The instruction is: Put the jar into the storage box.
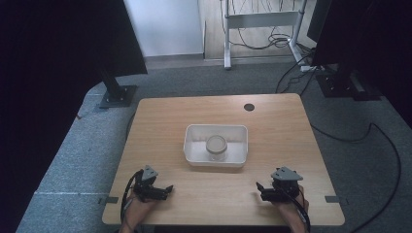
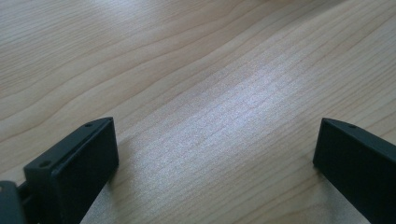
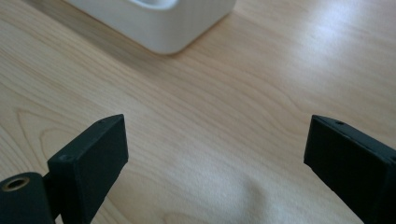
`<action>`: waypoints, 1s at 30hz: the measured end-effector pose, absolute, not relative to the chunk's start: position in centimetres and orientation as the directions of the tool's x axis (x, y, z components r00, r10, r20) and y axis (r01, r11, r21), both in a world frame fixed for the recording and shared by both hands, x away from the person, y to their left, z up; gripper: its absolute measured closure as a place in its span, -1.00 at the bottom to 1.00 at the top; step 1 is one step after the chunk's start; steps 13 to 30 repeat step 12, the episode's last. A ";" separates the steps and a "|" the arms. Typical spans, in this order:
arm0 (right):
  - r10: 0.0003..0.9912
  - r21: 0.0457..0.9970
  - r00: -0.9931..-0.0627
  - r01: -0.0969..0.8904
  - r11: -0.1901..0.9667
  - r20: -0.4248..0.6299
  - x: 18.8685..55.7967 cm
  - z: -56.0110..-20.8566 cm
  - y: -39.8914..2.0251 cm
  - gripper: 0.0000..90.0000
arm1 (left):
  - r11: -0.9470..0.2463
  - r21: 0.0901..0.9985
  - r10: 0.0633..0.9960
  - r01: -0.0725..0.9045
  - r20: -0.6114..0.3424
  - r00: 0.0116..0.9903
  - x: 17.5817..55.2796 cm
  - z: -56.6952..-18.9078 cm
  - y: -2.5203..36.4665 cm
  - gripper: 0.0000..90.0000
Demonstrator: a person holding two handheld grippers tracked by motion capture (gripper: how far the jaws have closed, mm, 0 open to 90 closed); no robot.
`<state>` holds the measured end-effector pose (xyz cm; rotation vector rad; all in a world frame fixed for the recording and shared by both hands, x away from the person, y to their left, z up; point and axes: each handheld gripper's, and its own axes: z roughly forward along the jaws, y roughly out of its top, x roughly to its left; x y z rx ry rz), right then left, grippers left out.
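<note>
A white rectangular tray (image 1: pixel 190 145) sits at the middle of the wooden table (image 1: pixel 277 131). Inside it stands a small clear jar (image 1: pixel 216 147) with a pale lid. My left gripper (image 1: pixel 164 191) rests near the front left edge, open, with only bare wood between its jaws (image 2: pixel 215 128). At the front right, my right gripper (image 1: pixel 263 191) is open too and holds nothing (image 3: pixel 217 122). One corner of the tray (image 3: pixel 159 23) shows at the top of the right gripper view, well beyond the jaws. Both grippers are well short of the tray.
A dark round cable hole (image 1: pixel 249 107) lies near the table's far edge. Black stands (image 1: pixel 116 94) and cables (image 1: pixel 340 136) sit on the grey carpet around the table. A white desk frame (image 1: pixel 260 19) stands at the back.
</note>
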<state>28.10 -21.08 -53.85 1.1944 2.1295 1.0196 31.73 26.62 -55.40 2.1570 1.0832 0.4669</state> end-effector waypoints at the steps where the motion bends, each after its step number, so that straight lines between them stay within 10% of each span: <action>1: 0.868 0.793 -0.494 0.506 0.338 -0.054 28.0 -54.0 -21.2 -0.87 | -0.431 0.703 0.806 0.566 0.018 0.591 31.7 -55.4 26.6 -1.00; 30: 0.877 0.750 -0.476 0.557 0.356 -0.063 27.5 -55.0 -22.0 -0.87 | -0.431 0.702 0.806 0.566 0.018 0.591 31.7 -55.4 26.6 -1.00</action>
